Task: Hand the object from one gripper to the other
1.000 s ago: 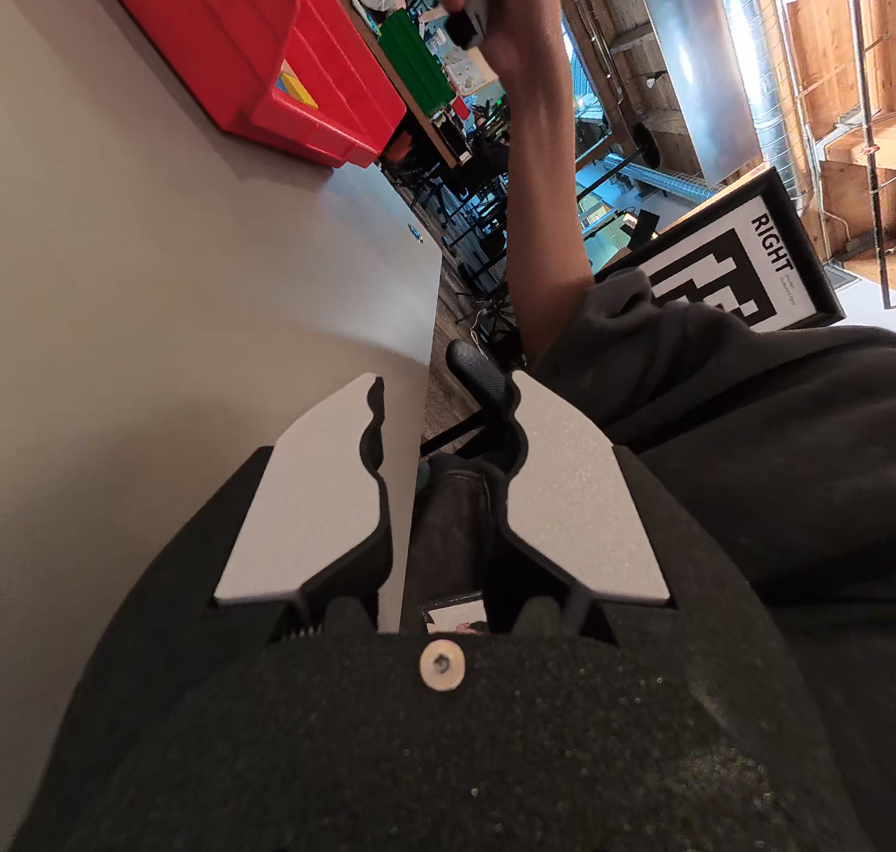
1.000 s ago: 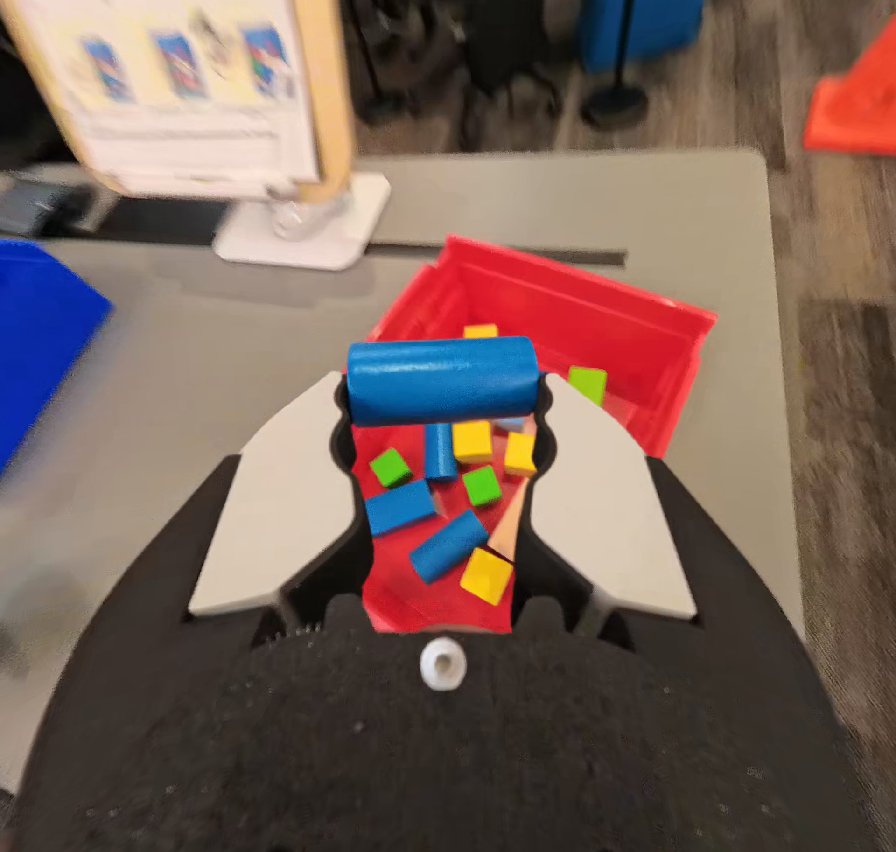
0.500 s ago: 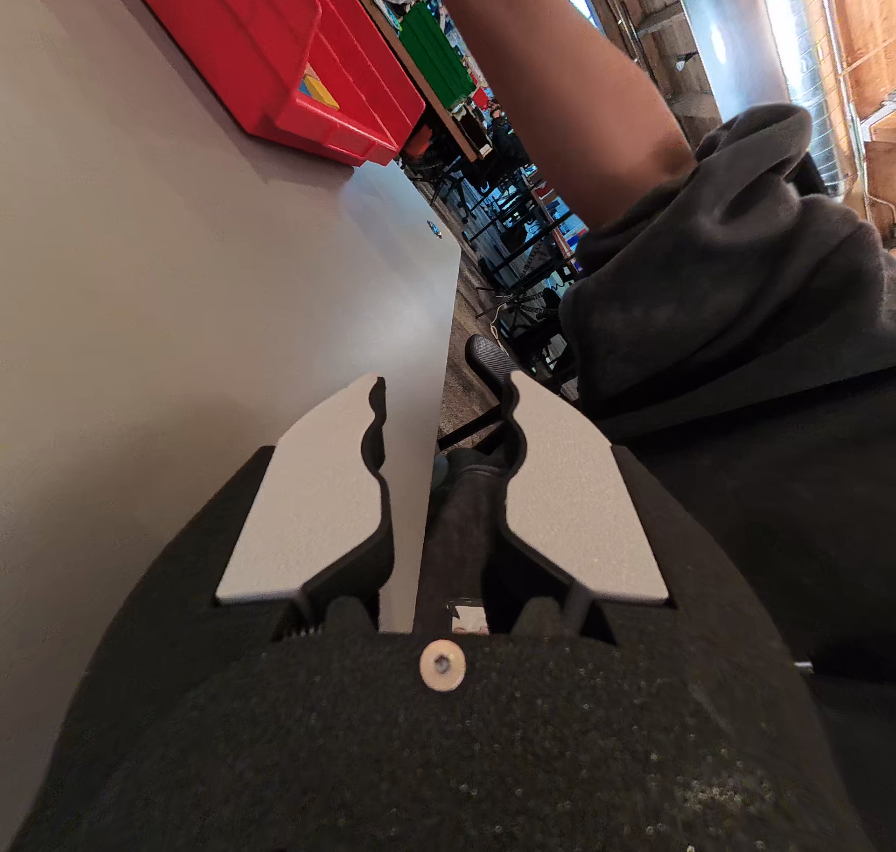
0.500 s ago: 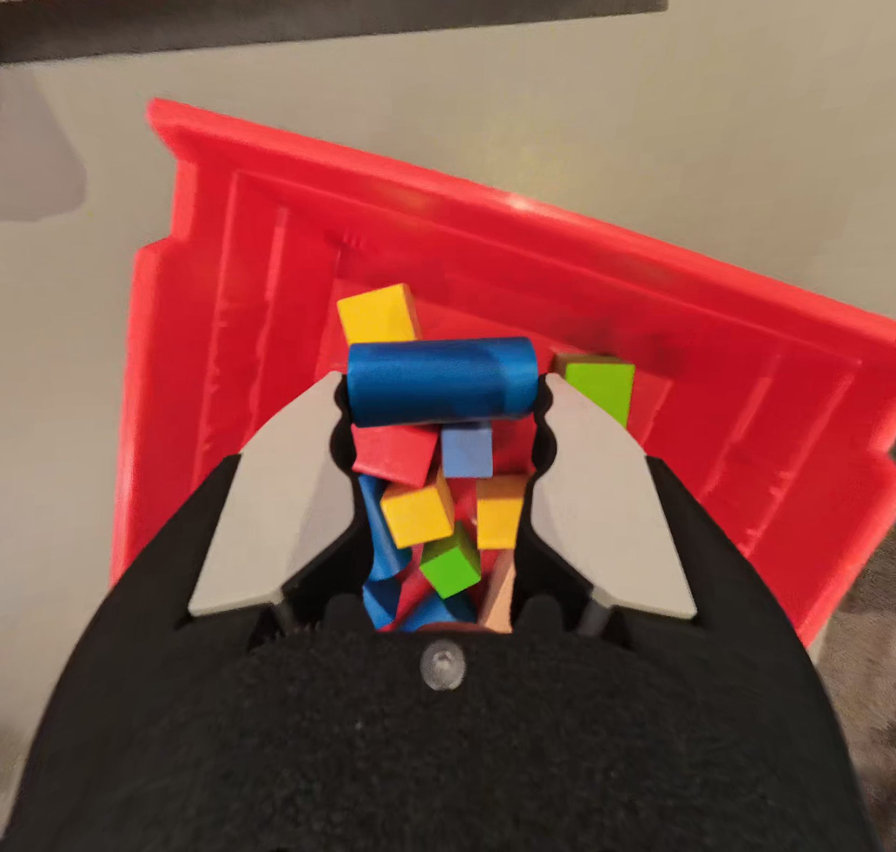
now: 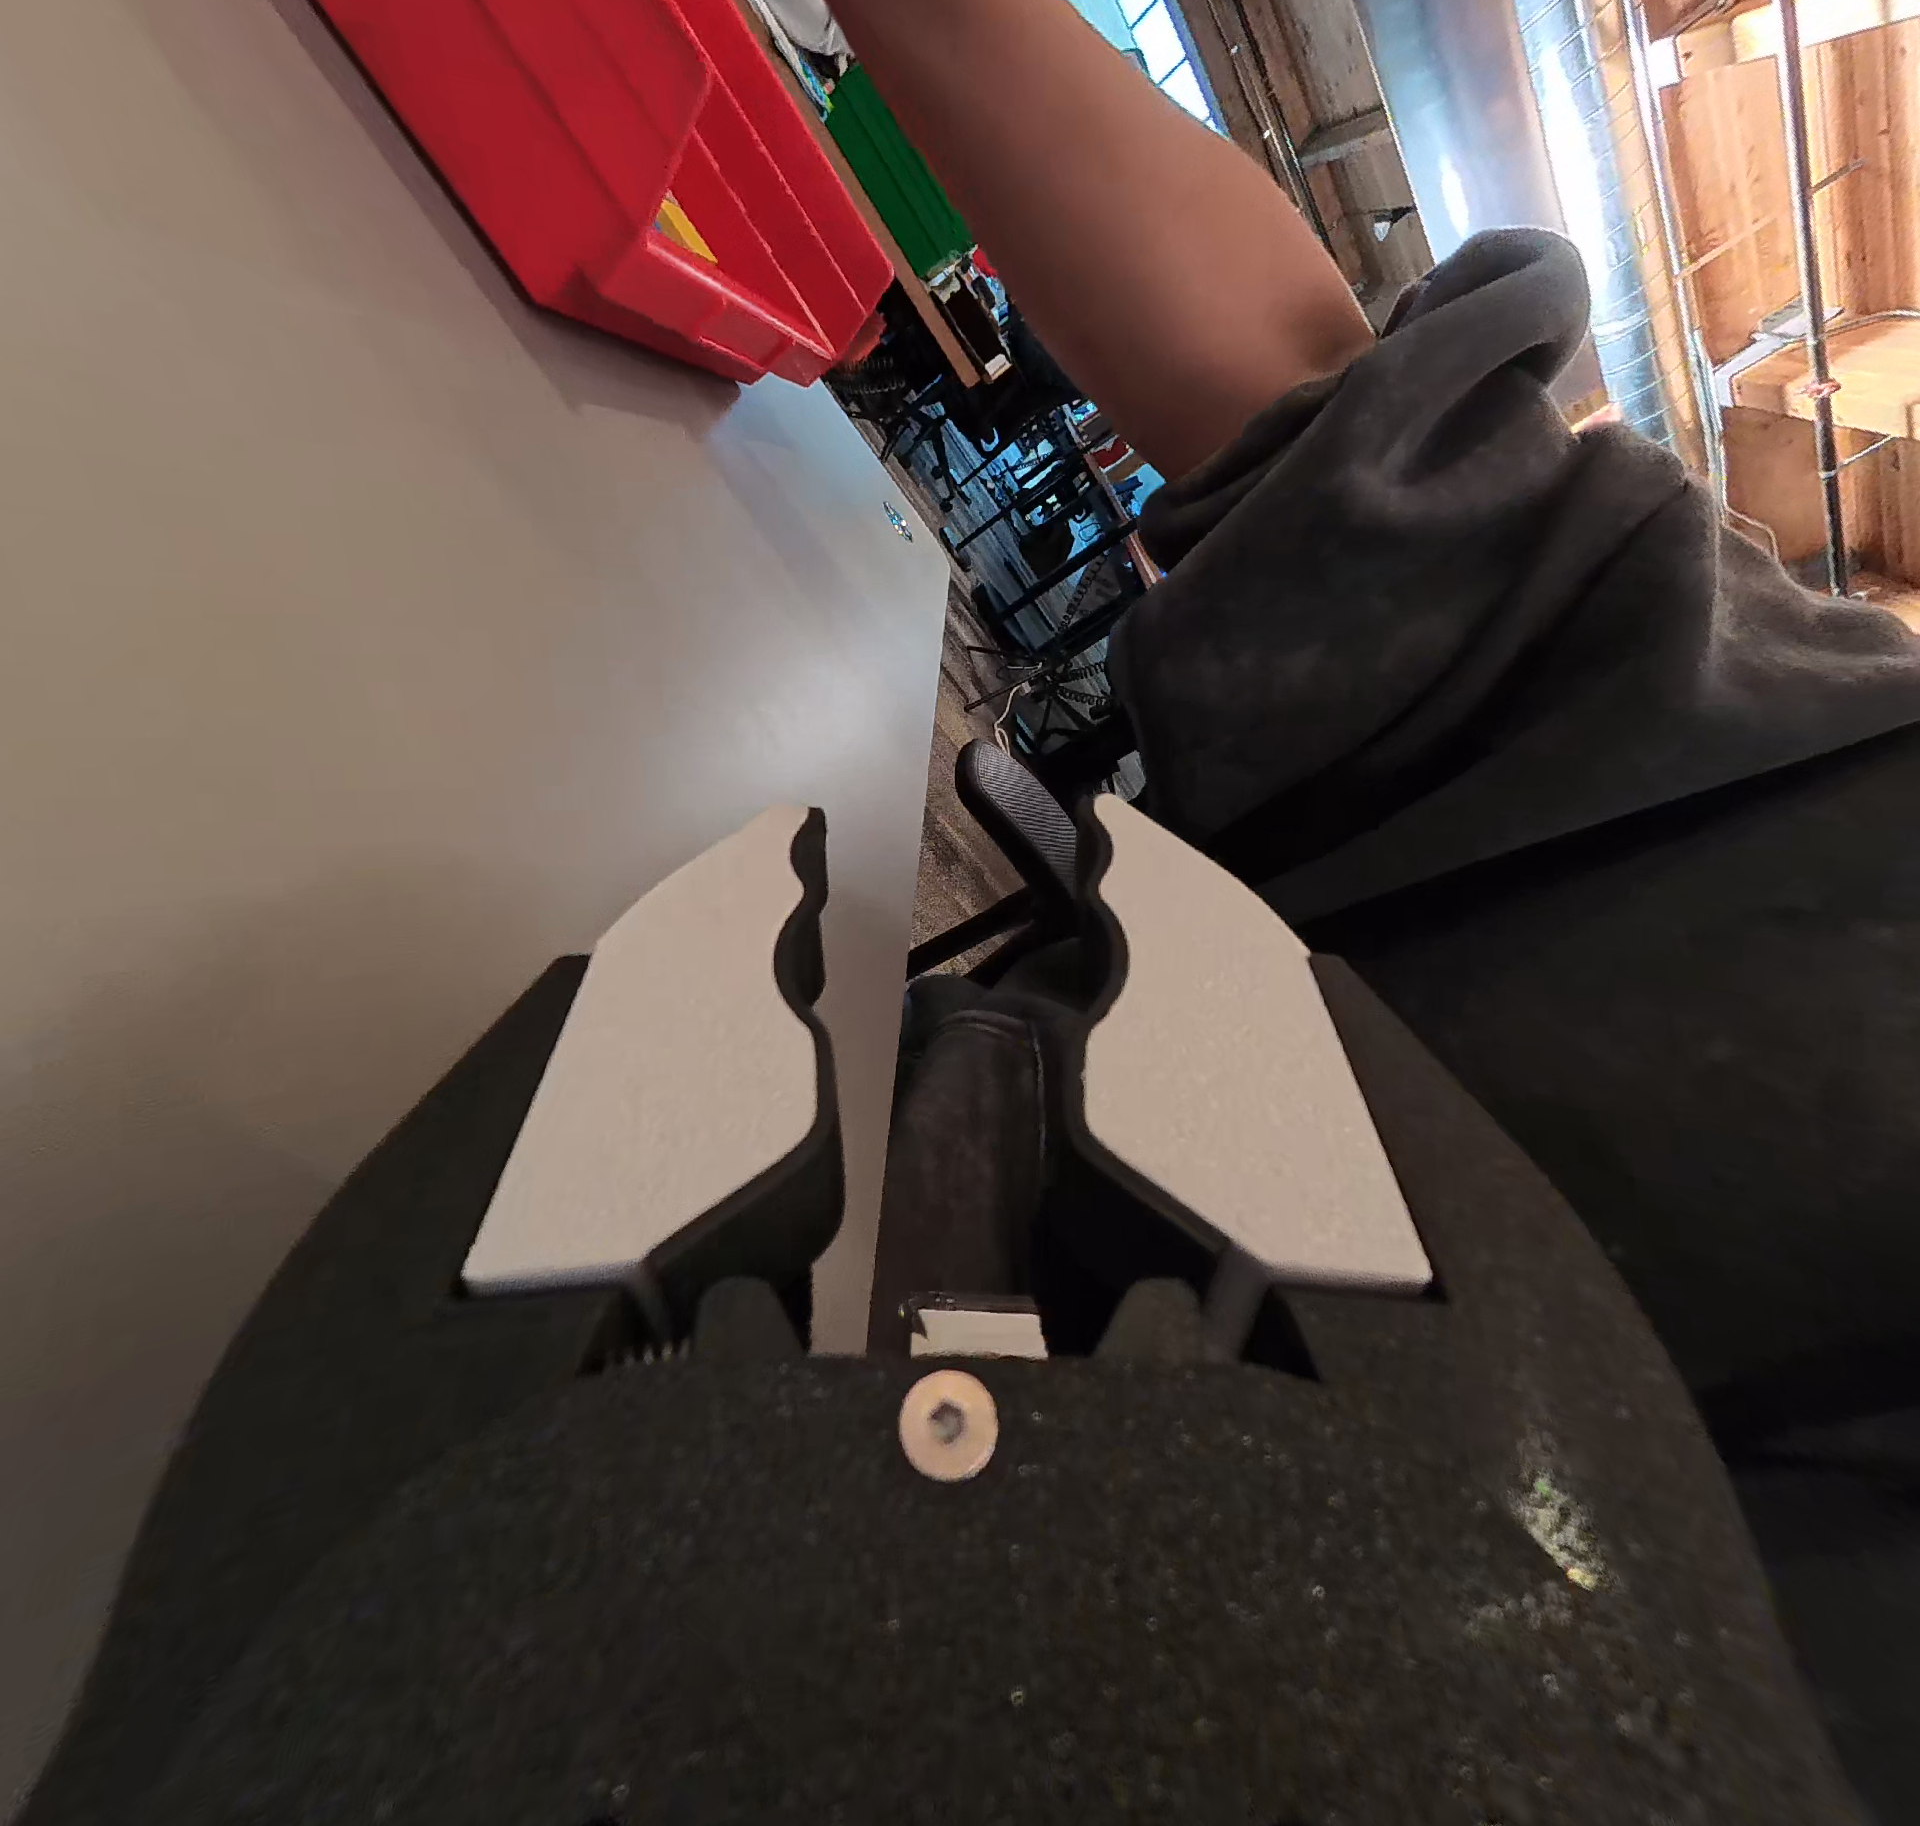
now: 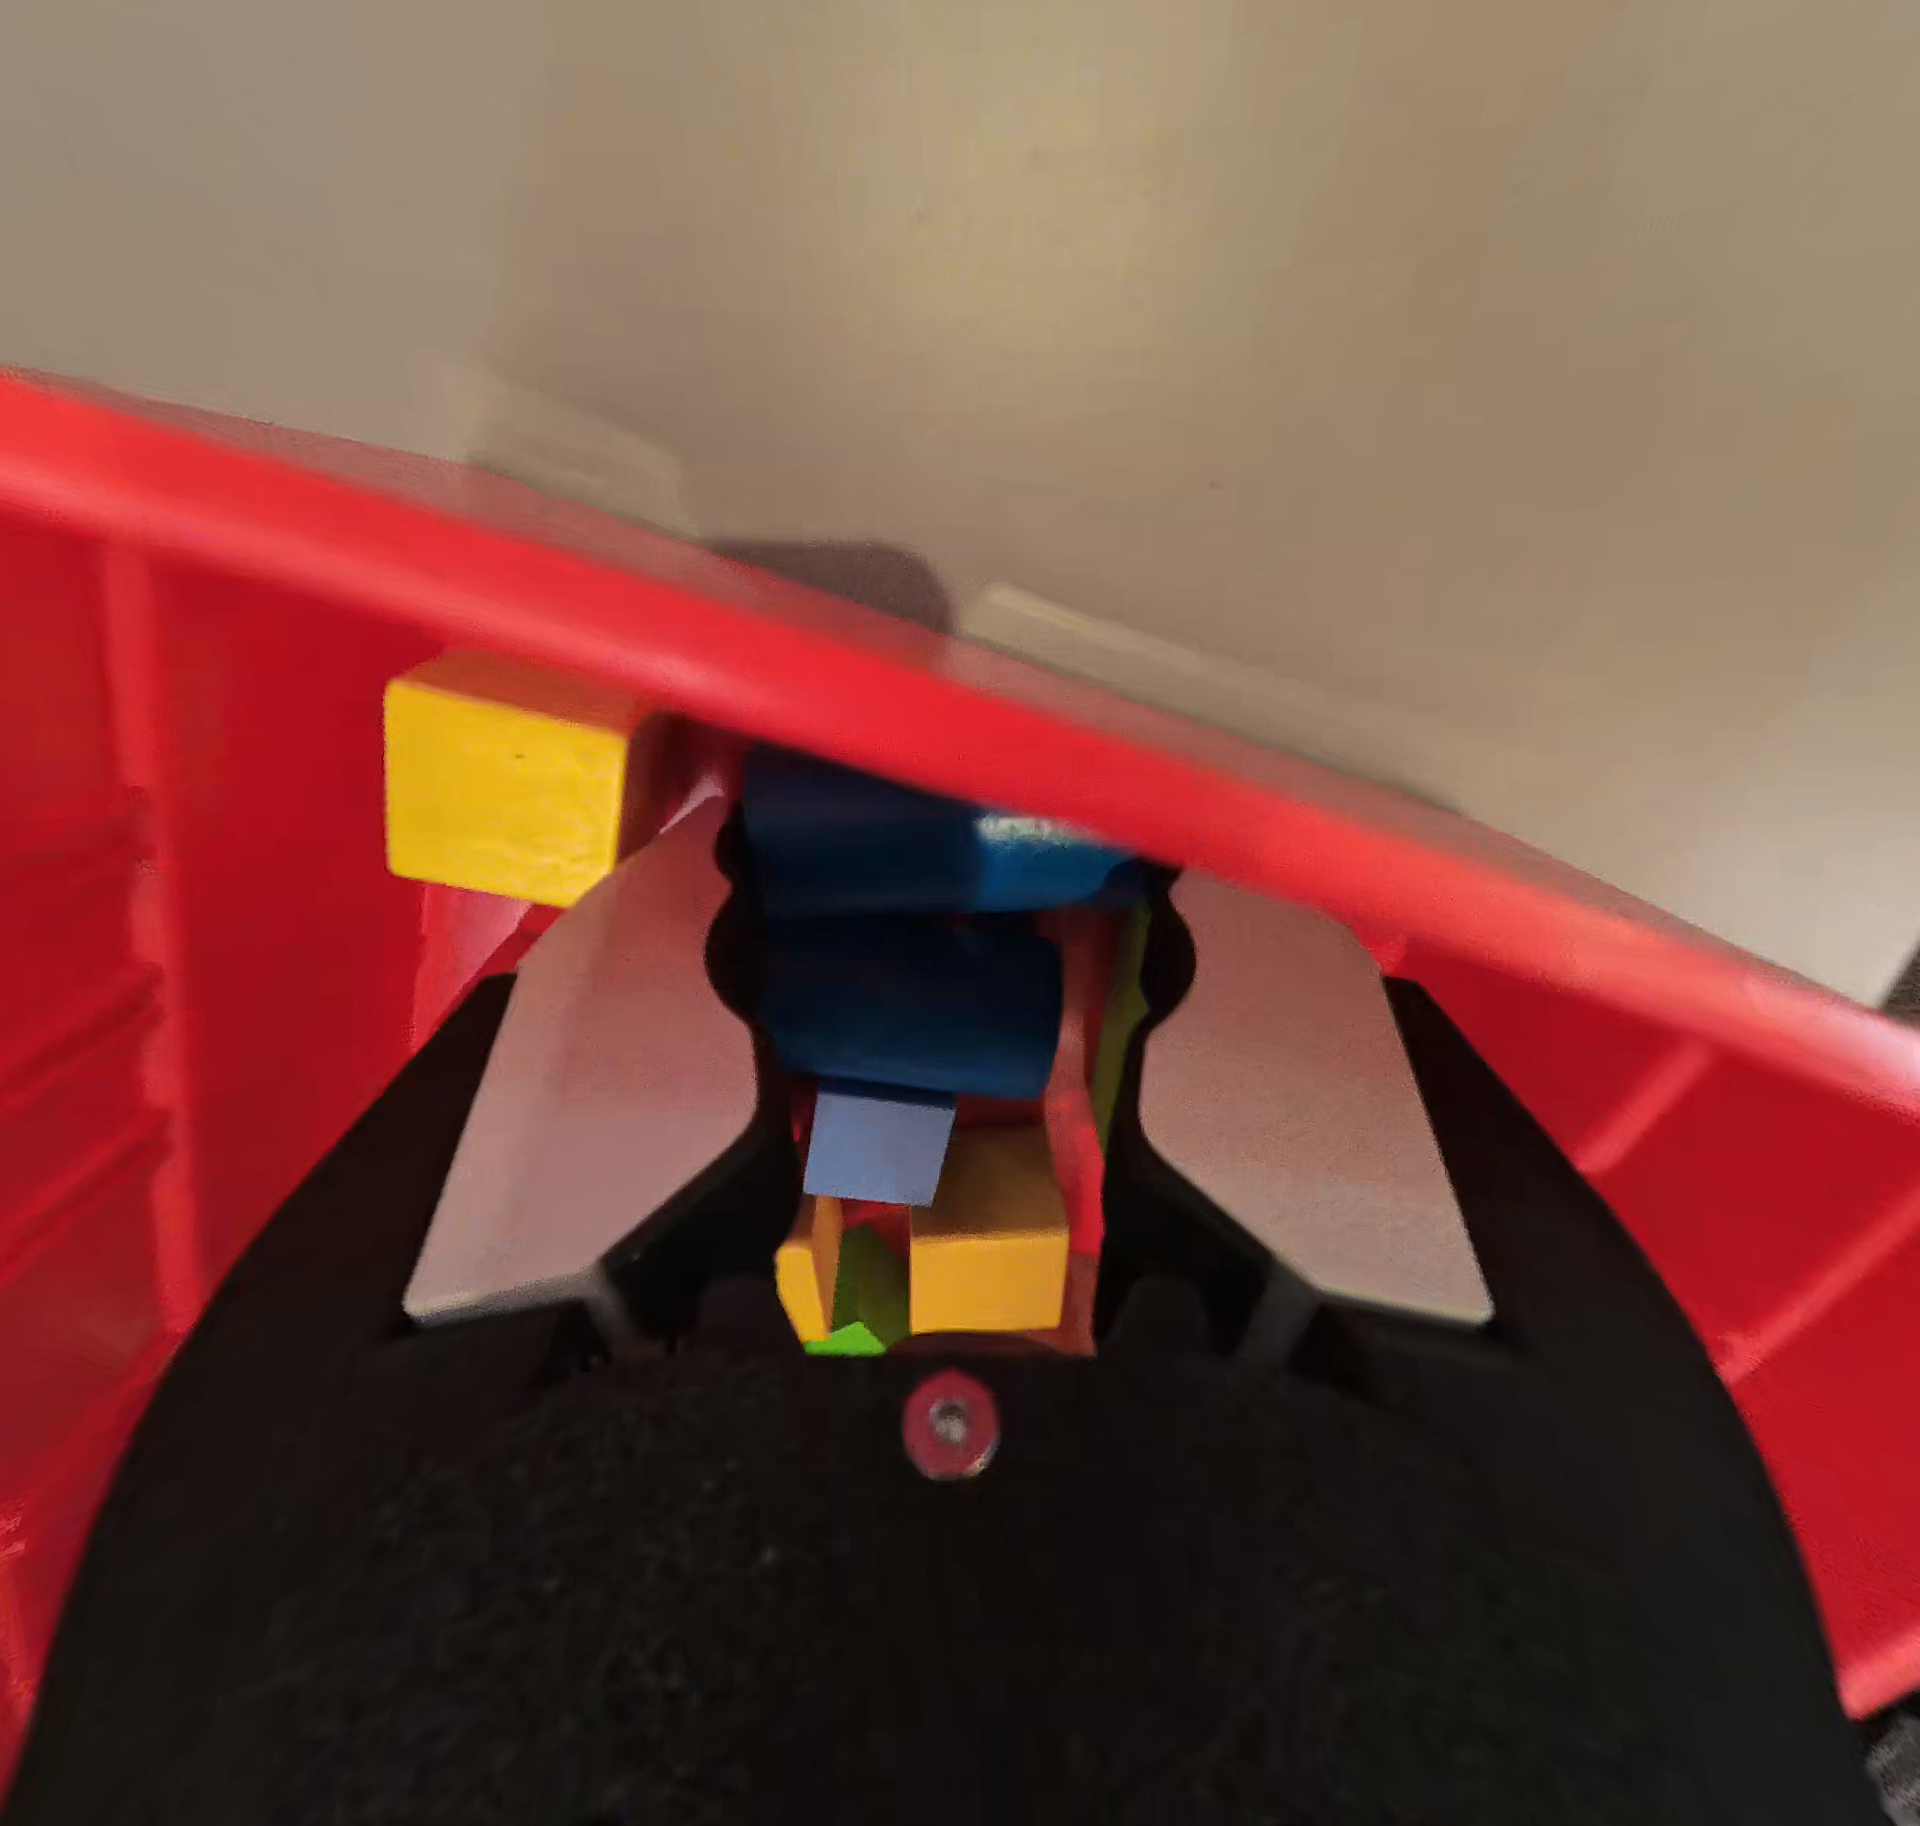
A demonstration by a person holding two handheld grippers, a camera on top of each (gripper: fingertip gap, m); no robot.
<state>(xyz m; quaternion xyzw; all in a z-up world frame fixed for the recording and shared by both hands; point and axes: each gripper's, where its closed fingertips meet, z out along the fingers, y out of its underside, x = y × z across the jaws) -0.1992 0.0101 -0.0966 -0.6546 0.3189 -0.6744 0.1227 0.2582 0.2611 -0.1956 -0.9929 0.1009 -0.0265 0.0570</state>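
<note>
Spreading under everything we see is the pale grey table, and on it sits the red bin, its far rim cutting across the right wrist view and its side wall showing at the top of the left wrist view. We see a person's bare forearm reaching over that bin, with a dark sleeve bunched at the elbow. Our right gripper is lowered inside the bin, and its two grey fingers are clamped on the ends of the blue cylinder, which lies crosswise between the tips, just under the far rim. Our left gripper is beside the table's edge, well apart from the bin, its fingers spread and holding nothing. Below the cylinder we make out loose blocks: a second dark blue block, a yellow block against the left finger, a lighter blue cube and an orange-yellow one
</note>
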